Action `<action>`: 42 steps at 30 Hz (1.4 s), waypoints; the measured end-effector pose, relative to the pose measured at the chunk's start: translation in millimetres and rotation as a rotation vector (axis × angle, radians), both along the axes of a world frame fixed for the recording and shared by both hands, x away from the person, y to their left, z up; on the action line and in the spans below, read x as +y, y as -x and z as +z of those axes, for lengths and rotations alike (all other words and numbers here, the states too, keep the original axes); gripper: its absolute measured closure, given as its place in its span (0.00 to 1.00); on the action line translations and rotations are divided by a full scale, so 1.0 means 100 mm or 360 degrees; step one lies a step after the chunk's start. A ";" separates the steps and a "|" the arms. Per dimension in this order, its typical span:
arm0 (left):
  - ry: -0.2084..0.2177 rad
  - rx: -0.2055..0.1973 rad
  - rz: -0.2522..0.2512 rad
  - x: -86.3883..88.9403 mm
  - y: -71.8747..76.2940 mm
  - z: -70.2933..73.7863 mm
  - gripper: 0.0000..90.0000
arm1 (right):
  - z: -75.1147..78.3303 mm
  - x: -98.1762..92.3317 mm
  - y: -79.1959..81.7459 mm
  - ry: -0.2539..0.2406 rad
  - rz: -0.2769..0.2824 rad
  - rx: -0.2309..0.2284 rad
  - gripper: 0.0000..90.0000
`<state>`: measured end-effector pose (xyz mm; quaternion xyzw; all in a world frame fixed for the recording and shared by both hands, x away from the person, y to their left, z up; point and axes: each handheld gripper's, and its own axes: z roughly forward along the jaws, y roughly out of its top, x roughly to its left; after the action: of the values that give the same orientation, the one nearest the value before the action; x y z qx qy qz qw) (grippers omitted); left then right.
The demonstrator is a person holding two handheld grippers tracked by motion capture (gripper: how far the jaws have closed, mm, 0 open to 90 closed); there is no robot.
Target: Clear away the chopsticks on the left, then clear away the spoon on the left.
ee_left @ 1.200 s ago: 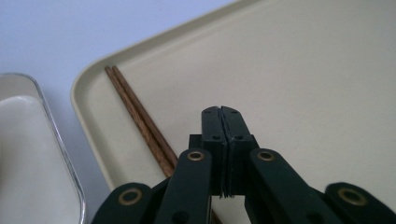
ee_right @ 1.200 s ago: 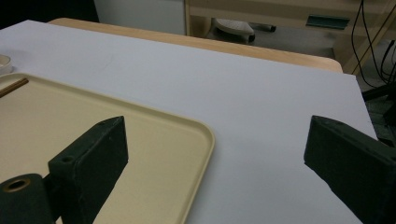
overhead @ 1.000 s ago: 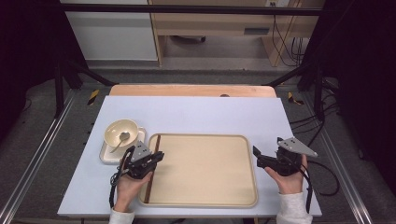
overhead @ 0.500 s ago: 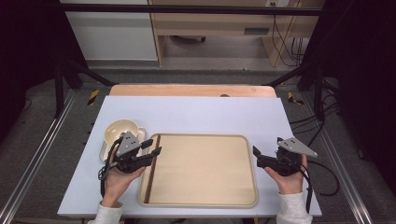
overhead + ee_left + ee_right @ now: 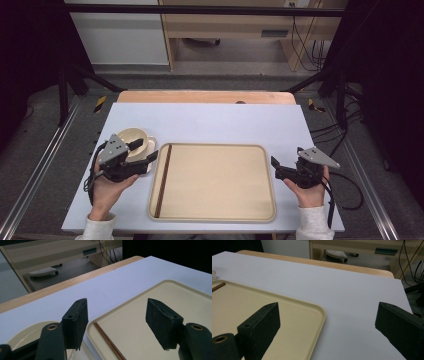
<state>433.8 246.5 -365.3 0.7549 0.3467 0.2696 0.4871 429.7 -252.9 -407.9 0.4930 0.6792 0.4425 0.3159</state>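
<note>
Dark wooden chopsticks lie along the left rim inside the shallow beige plastic tray. Left gripper, jaws just opening and empty, clears them; right gripper waits wide beside the tray.

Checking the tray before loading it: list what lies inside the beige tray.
Inside the beige rectangular plastic tray, thin dark brown chopsticks lie along its left wall. The rest is bare. Nothing covers its floor.

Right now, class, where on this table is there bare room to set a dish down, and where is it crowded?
The tray is bare right of the chopsticks. The white table is free behind the tray. It is crowded at the left, where the bowl sits beside the left gripper.
</note>
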 end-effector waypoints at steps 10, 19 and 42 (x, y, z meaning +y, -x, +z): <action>0.0015 -0.0018 0.0100 0.25 0.05 0.00 0.29 | -0.02 -0.02 0.00 0.0006 -0.0013 0.0010 0.07; 0.0030 0.0009 0.0163 0.47 0.09 -0.05 0.24 | -0.02 -0.01 0.00 0.0006 -0.0009 0.0011 0.07; -0.0037 0.0106 0.0249 0.82 0.19 -0.32 0.14 | -0.02 0.00 0.01 0.0017 0.0003 0.0008 0.07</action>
<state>414.9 328.5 -397.6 0.7397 0.4174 0.2854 0.4440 428.2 -252.9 -409.5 0.4918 0.6827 0.4381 0.3165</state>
